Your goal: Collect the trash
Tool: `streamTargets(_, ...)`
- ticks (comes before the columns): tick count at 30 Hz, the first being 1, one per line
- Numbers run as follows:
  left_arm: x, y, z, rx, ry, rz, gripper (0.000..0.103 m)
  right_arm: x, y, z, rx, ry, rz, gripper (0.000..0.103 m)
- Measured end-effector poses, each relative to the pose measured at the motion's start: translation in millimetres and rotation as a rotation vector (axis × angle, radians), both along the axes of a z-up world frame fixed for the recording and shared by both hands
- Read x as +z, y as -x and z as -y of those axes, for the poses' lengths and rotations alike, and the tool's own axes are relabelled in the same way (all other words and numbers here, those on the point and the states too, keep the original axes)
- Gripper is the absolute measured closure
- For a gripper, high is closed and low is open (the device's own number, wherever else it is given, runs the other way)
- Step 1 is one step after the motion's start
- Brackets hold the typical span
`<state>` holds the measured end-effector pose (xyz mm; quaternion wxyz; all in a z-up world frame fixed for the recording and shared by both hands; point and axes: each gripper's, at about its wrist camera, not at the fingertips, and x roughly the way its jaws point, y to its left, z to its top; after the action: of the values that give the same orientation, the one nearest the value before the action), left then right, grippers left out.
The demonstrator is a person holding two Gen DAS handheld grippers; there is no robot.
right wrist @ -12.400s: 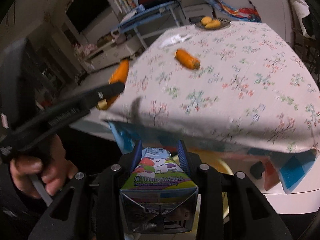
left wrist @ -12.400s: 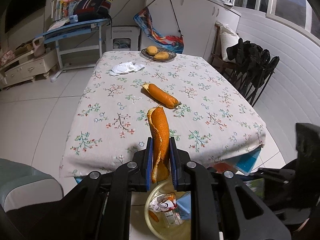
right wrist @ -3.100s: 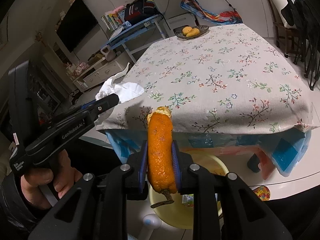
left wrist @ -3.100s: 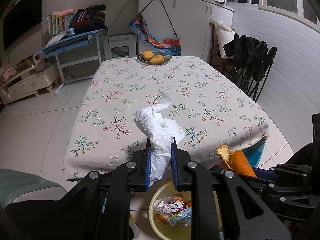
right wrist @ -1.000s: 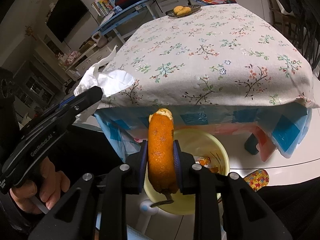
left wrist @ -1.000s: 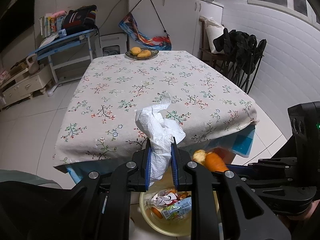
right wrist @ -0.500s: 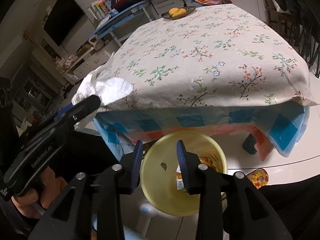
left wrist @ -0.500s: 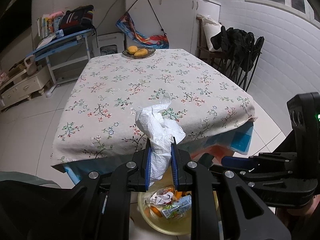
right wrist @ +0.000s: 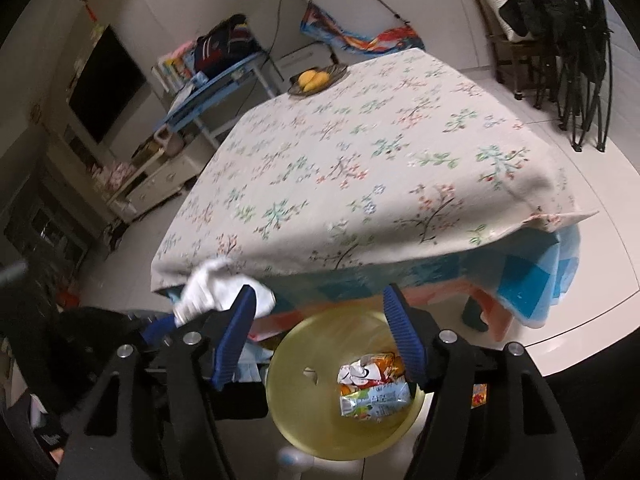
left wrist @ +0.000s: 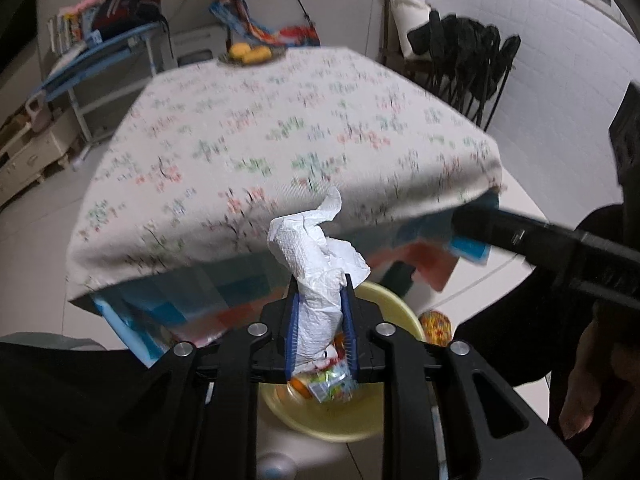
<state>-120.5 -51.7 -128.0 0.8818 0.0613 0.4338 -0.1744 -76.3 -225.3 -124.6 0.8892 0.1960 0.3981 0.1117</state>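
- Left wrist view showed the left gripper [left wrist: 320, 320] clamped on a crumpled white paper towel [left wrist: 316, 256], which stood up from between the blue pads [left wrist: 294, 332].
- Below that gripper sat a yellow bin [left wrist: 384, 300] on the floor, just in front of the worktop [left wrist: 280, 128]; wrappers and a bit of orange peel [left wrist: 300, 386] lay inside it.
- The worktop wore a flowered cloth, blurred in this view, and a dish of yellow fruit [left wrist: 250, 53] stood at its far edge.
- The right gripper's black arm crossed the right side of this view; its tips were hidden behind the cloth's corner.
- From the right wrist view, the right gripper [right wrist: 320, 340] hung with its jaws spread wide and nothing between them, above the yellow bin [right wrist: 296, 352].
- A crushed carton [right wrist: 374, 398] and a wrapper [right wrist: 360, 372] lay at the bin's bottom.
- The paper towel [right wrist: 216, 284] appeared at lower left, near the cloth's hanging edge, beside the bin's rim.
- Folded black chairs [right wrist: 572, 60] stood at the far right.
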Motion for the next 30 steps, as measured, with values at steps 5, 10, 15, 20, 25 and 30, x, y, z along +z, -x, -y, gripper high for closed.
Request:
streamTargets(5,-3,1,3,0.010,-0.033,0.006,0.061,1,-2,3,-0.014,-0.001,0.011,0.036)
streamTargets(10,-1,1,2,0.020,-0.047,0.022,0.054,2,-2,3,-0.019,0.004,0.016,0.034)
streamTargets(15,11,2,-1,0.065,-0.076,0.098,0.041,6,-2,4,-0.031,0.020,0.037,0.032)
streamTargets(20,34,3,-15,0.190,-0.078,0.222,0.019,21,7,-1,-0.068,0.114,0.121,0.024)
streamTargets(25,48,1,-24,0.251,-0.070,0.267,0.012,36,14,-7,-0.105,0.200,0.210,0.017)
streamTargets(30,59,1,-31,0.297,-0.053,0.311,0.007,48,20,-14,-0.119,0.254,0.288,0.013)
